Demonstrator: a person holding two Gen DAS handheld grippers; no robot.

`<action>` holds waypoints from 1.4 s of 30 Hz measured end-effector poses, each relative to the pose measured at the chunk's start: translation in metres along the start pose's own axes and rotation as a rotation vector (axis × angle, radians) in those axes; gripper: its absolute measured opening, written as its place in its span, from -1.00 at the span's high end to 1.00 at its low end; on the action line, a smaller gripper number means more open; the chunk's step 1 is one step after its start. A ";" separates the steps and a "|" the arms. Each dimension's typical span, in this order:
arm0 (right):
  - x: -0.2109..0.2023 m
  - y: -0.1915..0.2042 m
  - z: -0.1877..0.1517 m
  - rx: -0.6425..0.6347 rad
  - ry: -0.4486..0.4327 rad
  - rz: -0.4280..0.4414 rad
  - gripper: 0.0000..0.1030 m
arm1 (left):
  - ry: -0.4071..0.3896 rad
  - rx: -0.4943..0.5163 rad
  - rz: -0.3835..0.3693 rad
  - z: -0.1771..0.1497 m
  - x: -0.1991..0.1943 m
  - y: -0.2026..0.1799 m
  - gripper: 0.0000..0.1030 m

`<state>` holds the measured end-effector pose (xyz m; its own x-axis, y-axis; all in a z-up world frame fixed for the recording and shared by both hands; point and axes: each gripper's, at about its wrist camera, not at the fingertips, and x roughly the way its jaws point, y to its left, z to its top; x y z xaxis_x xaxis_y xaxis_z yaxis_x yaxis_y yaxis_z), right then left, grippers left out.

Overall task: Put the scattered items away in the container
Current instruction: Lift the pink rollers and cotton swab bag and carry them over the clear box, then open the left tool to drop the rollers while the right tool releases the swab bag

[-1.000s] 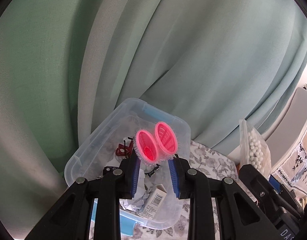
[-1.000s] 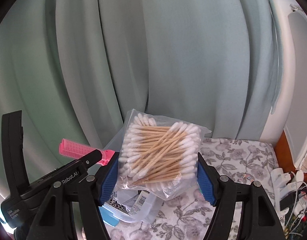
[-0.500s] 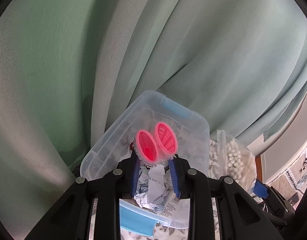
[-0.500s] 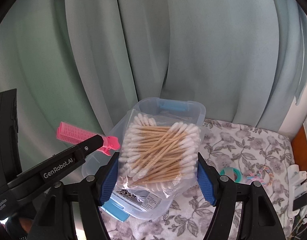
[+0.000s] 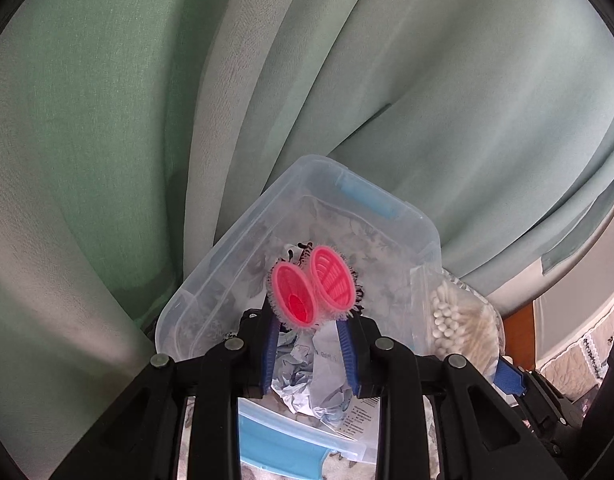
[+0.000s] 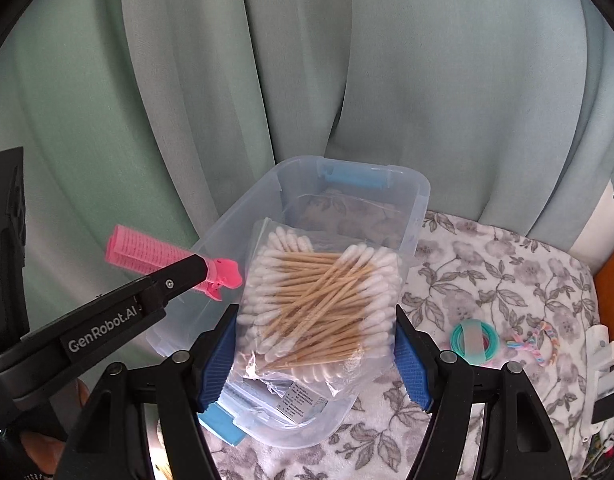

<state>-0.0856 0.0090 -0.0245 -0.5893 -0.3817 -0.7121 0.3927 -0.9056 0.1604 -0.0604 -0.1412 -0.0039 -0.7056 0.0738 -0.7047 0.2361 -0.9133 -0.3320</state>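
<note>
My left gripper is shut on two pink hair rollers and holds them above the clear plastic container with blue handles. My right gripper is shut on a clear bag of cotton swabs, held over the same container. The left gripper's finger with the pink rollers shows at the left of the right wrist view. The swab bag shows at the right of the left wrist view. Crumpled pale blue packaging and a labelled packet lie inside the container.
The container stands on a grey floral cloth in front of a green curtain. On the cloth to the right lie teal hair ties and a pastel braided band. White items sit at the far right edge.
Both grippers have moved in over the container, which now shows more fully below them. Each still holds its load: the rollers in the left, the swab bag in the right.
</note>
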 end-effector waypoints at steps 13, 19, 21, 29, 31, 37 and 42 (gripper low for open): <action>0.006 0.000 0.000 -0.012 0.008 0.002 -0.58 | 0.025 -0.021 -0.020 0.008 0.012 0.004 -0.10; 0.007 -0.001 -0.001 -0.017 0.003 0.000 -0.93 | 0.037 -0.035 -0.036 0.009 0.015 0.001 -0.32; 0.006 -0.003 -0.001 -0.012 -0.002 -0.004 -0.95 | 0.037 -0.035 -0.030 0.009 0.015 0.002 -0.39; -0.001 -0.011 -0.001 0.018 -0.030 -0.014 -1.00 | 0.018 -0.029 -0.007 0.011 0.010 -0.001 -0.53; -0.003 -0.014 -0.001 0.029 -0.037 -0.016 -1.00 | 0.014 -0.023 0.005 0.011 0.009 -0.002 -0.61; -0.010 -0.020 -0.003 0.050 -0.054 -0.020 -1.00 | -0.022 -0.003 0.027 0.012 0.001 -0.006 -0.74; -0.018 -0.026 -0.006 0.066 -0.073 -0.022 -1.00 | -0.046 0.016 0.041 0.012 -0.005 -0.012 -0.76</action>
<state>-0.0807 0.0402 -0.0196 -0.6483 -0.3715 -0.6645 0.3329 -0.9233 0.1915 -0.0677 -0.1355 0.0107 -0.7258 0.0180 -0.6877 0.2550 -0.9214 -0.2932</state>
